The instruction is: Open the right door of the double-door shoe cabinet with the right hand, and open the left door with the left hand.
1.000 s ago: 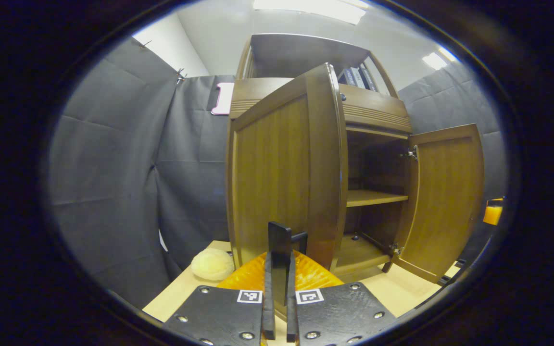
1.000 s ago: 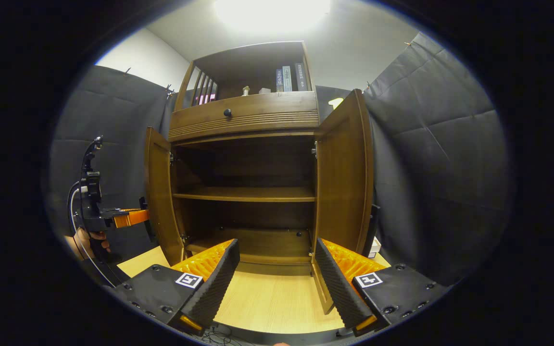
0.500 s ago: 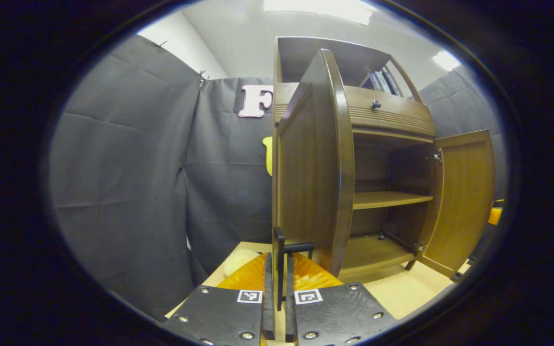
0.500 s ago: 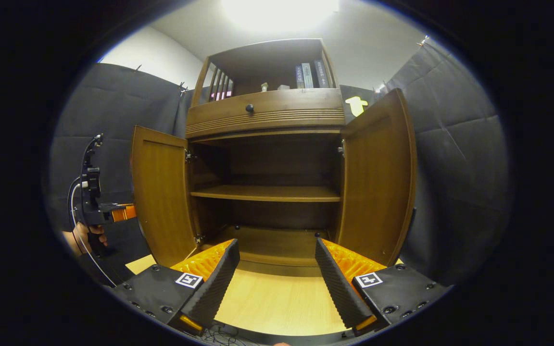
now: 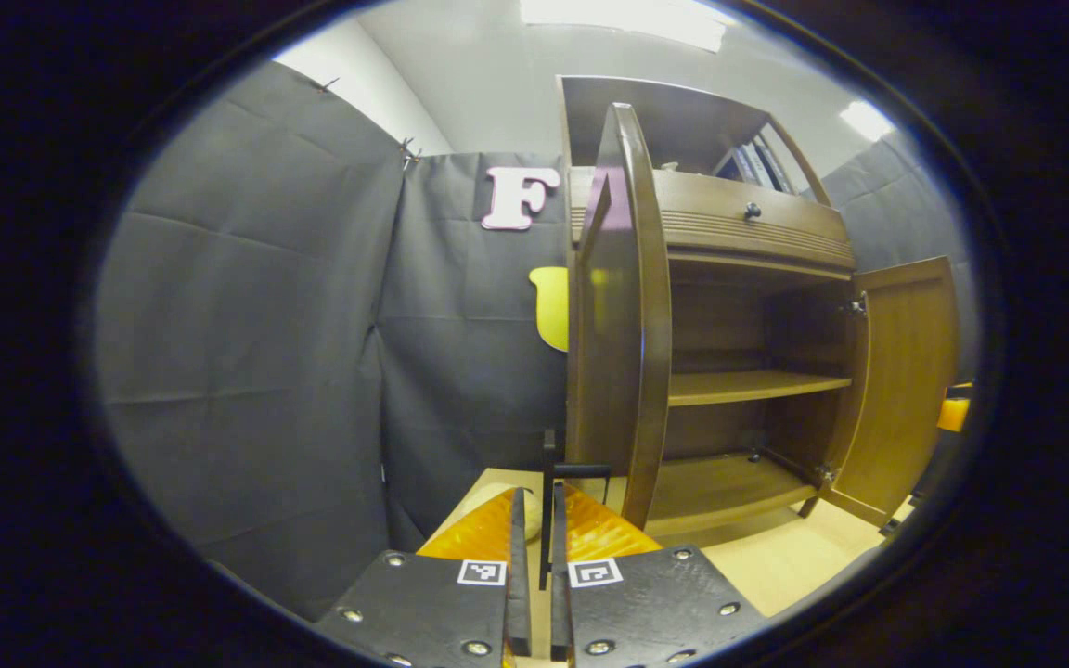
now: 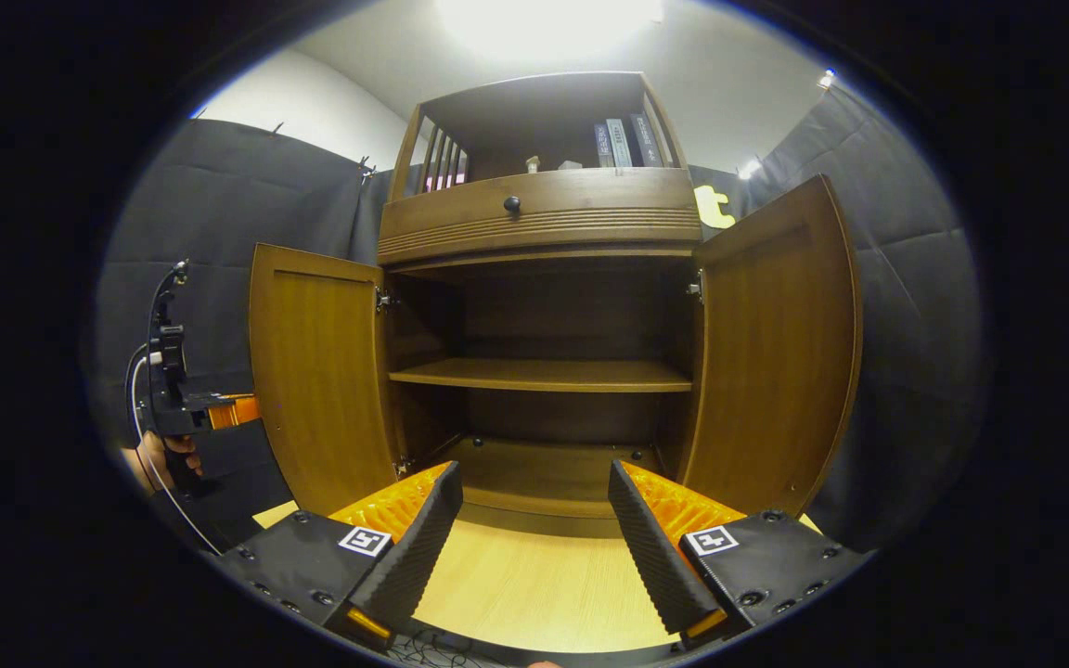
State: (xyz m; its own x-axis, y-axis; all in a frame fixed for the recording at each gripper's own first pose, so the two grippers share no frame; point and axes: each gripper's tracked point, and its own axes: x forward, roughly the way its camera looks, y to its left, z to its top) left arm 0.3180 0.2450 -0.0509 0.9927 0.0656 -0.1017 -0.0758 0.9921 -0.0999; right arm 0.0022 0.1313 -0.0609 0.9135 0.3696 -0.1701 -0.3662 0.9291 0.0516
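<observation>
The brown double-door shoe cabinet (image 6: 544, 232) stands with both doors swung out. In the left gripper view, the left door (image 5: 618, 306) is seen almost edge-on. Its thin black handle (image 5: 548, 464) runs down between the fingers of my left gripper (image 5: 534, 575), which is shut on it. The right door (image 5: 906, 380) hangs wide open farther off. In the right gripper view, my right gripper (image 6: 534, 547) is open and holds nothing, in front of the cabinet's bare lower shelves. The left door (image 6: 316, 371) and right door (image 6: 776, 343) flank it. The left gripper (image 6: 191, 408) sits behind the left door, held by a hand (image 6: 159, 455).
The cabinet stands on a light wooden table (image 6: 534, 594). A drawer with a dark knob (image 6: 511, 204) sits above the doors, with books (image 6: 623, 144) on the top shelf. A pale round object (image 5: 483, 496) lies on the table by the left door.
The left door has swung farther out with my left gripper on its handle, from angled to nearly edge-on. In the right gripper view both doors now spread wider; that gripper stays open.
</observation>
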